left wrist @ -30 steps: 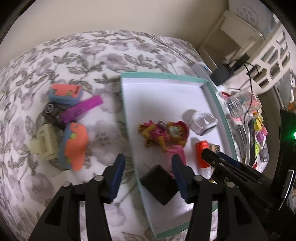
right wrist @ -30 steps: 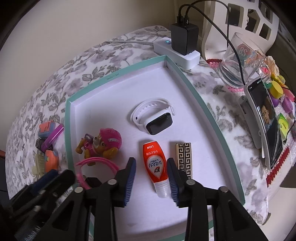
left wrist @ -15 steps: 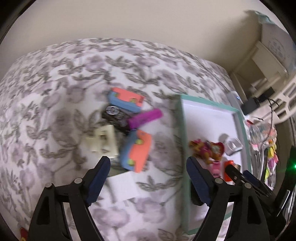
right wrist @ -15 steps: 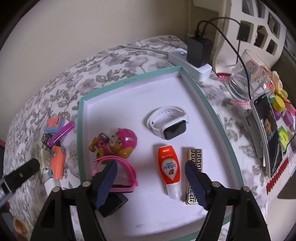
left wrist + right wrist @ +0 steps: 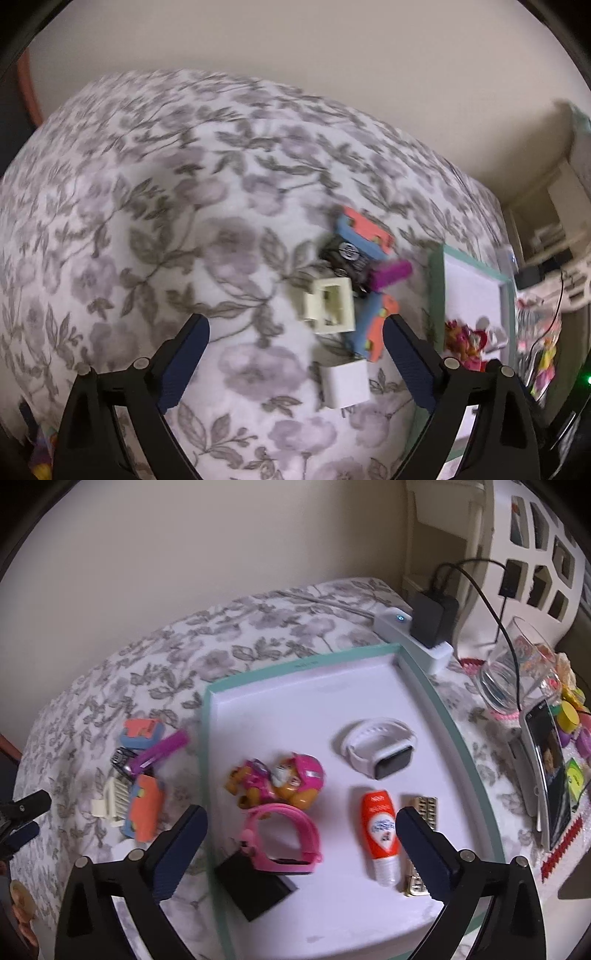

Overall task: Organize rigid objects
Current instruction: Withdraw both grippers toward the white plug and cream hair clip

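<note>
My left gripper (image 5: pixel 293 334) hangs over the flowered cloth with its jaws opening and nothing between them. Just ahead of it lie a cream clip (image 5: pixel 328 308), a white block (image 5: pixel 345 384), two orange-and-blue pieces (image 5: pixel 373 332), a purple bar (image 5: pixel 388 275) and a black item (image 5: pixel 345 254). My right gripper (image 5: pixel 301 827) hovers above the teal-rimmed tray (image 5: pixel 207 738), its jaws also opening and empty. In the tray are a pup toy (image 5: pixel 284 782), a pink watch (image 5: pixel 284 834), a black cube (image 5: pixel 255 886), an orange tube (image 5: pixel 380 830), a gold bar (image 5: pixel 424 808) and a white smartwatch (image 5: pixel 376 751).
A power strip with a black adapter (image 5: pixel 428 620) sits behind the tray's far corner. To the right stand a drinking glass (image 5: pixel 517 664), a phone (image 5: pixel 550 768) and small colourful items. A wall runs close behind the table.
The left gripper swung left from the black cube in the tray to the pile on the cloth, jaws spreading. The right gripper pulled back from the orange tube and spread wide.
</note>
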Tool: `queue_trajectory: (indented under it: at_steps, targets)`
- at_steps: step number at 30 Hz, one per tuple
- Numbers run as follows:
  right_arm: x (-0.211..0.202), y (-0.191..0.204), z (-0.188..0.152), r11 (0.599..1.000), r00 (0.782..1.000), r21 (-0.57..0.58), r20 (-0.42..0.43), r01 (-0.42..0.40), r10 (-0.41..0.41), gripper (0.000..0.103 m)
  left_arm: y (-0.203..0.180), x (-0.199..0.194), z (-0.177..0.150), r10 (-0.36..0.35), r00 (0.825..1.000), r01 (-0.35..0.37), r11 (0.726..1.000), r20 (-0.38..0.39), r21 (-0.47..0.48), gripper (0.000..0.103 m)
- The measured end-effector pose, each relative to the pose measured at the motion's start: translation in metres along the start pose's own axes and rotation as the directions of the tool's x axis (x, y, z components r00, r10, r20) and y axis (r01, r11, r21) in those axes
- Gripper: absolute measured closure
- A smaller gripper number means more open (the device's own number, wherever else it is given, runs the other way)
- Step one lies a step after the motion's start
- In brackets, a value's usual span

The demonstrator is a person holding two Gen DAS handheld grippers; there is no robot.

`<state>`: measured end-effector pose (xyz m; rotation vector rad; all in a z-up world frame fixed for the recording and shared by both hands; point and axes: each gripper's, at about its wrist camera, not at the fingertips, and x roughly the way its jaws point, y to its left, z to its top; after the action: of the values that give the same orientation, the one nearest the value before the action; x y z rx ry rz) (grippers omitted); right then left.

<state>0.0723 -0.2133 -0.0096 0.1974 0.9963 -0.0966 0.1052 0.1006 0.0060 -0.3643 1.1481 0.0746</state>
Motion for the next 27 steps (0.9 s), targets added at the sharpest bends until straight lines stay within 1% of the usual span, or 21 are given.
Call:
queue_trajectory:
  at_steps: [3, 7, 10, 13, 16, 19, 23, 27]
  targets:
    - [-0.009, 0.013, 0.002, 0.999, 0.999, -0.027, 0.037, -0.033, 0.034, 0.000, 0.020, -0.002, 0.004, -0.012, 1.000, 0.012, 0.998, -0.001, -0.069, 0.008]
    - [-0.019, 0.032, 0.005, 0.993, 0.992, -0.043, 0.064, -0.106, 0.109, 0.000, 0.038, -0.005, 0.008, -0.022, 1.000, 0.024, 0.992, 0.018, -0.124, 0.008]
    - [-0.023, 0.047, 0.008, 0.987, 0.986, -0.057, 0.070, -0.150, 0.154, 0.000, 0.044, -0.006, 0.011, -0.002, 1.000, 0.006, 0.990, 0.029, -0.139, 0.008]
    - [-0.023, 0.065, 0.009, 0.979, 0.979, -0.070, 0.058, -0.193, 0.198, 0.000, 0.047, -0.006, 0.012, 0.005, 0.999, 0.000, 0.990, 0.032, -0.142, 0.008]
    - [-0.020, 0.082, 0.006, 0.975, 0.979, -0.112, 0.048, -0.190, 0.196, 0.000, 0.049, -0.005, 0.012, 0.008, 0.999, -0.003, 0.990, 0.033, -0.139, 0.008]
    - [-0.011, 0.105, -0.001, 0.967, 0.983, -0.182, 0.009, -0.178, 0.183, 0.000, 0.049, -0.001, 0.013, 0.011, 1.000, -0.008, 0.991, 0.023, -0.133, 0.008]
    - [0.007, 0.127, -0.014, 0.953, 0.985, -0.249, -0.065, -0.174, 0.163, 0.000, 0.050, 0.008, 0.012, 0.018, 1.000, -0.020, 0.992, -0.022, -0.124, 0.008]
    - [0.031, 0.143, -0.031, 0.940, 0.981, -0.299, -0.144, -0.166, 0.128, 0.000, 0.052, 0.022, 0.011, 0.048, 0.996, -0.057, 0.992, -0.081, -0.113, 0.008]
